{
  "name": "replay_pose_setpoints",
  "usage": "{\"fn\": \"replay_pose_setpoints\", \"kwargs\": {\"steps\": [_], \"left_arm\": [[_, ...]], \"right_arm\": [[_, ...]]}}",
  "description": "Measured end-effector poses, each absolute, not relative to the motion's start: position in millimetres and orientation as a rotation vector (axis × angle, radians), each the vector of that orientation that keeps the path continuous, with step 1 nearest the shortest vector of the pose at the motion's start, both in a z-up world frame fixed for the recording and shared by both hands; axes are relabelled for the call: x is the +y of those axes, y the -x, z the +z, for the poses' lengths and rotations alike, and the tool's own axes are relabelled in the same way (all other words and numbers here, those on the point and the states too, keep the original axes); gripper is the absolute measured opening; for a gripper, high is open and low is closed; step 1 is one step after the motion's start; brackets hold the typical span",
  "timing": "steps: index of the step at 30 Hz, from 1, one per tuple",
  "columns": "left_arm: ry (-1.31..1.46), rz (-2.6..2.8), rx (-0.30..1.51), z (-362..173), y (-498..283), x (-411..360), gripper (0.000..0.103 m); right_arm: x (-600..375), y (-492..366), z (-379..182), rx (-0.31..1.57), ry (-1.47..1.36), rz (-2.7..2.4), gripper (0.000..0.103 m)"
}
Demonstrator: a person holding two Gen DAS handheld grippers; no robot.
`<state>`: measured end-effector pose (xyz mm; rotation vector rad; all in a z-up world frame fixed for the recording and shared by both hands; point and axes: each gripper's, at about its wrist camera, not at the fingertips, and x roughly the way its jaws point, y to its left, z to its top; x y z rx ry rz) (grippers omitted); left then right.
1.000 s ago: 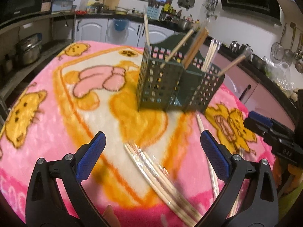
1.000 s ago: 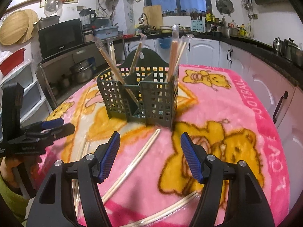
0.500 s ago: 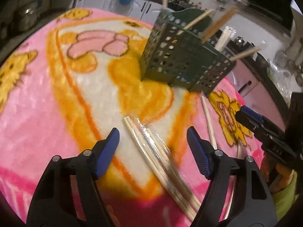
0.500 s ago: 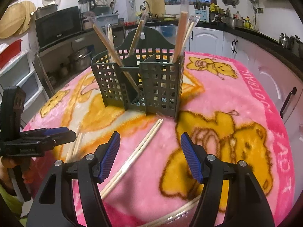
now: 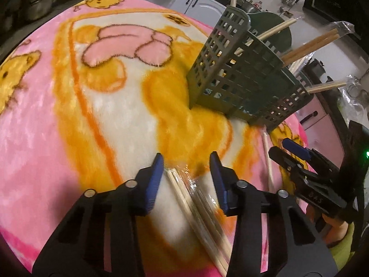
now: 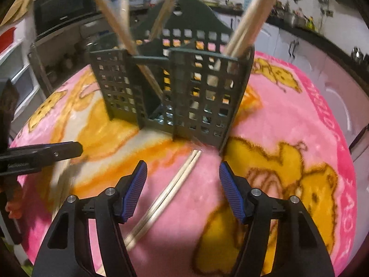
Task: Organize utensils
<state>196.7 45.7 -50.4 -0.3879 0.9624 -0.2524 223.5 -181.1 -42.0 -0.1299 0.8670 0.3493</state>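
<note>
My left tongs [image 5: 186, 168] have been narrowing around the wrapped chopsticks [image 5: 196, 196], not yet pinching; right tongs [image 6: 182, 177] hang released. Light, stiff, slippery film: I'd grip mid-bundle.

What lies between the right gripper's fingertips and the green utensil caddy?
In the right wrist view, a pair of pale chopsticks lies on the pink blanket, running from between the right gripper fingertips up toward the green utensil caddy.

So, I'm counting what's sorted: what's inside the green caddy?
Several chopsticks lean out of the caddy, some plastic-wrapped. Its mesh walls hide their lower ends and the exact count.
</note>
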Motion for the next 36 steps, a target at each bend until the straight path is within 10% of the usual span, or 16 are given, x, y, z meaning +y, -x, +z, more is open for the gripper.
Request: {"fn": "replay_pose_setpoints", "kwargs": {"steps": [16,36], "left_arm": [[0.398,-0.274,0.930,-43.4,-192.2,57.9,0.006],[0.328,-0.335,0.726,37.8,-171.4,41.5,0.004]], "right_arm": [[-186.4,-249.5,-58.8,0.933,0.044,0.311,0.014],[-192.0,-185.6,35.4,0.647,-0.084,0.546,0.006]]}}
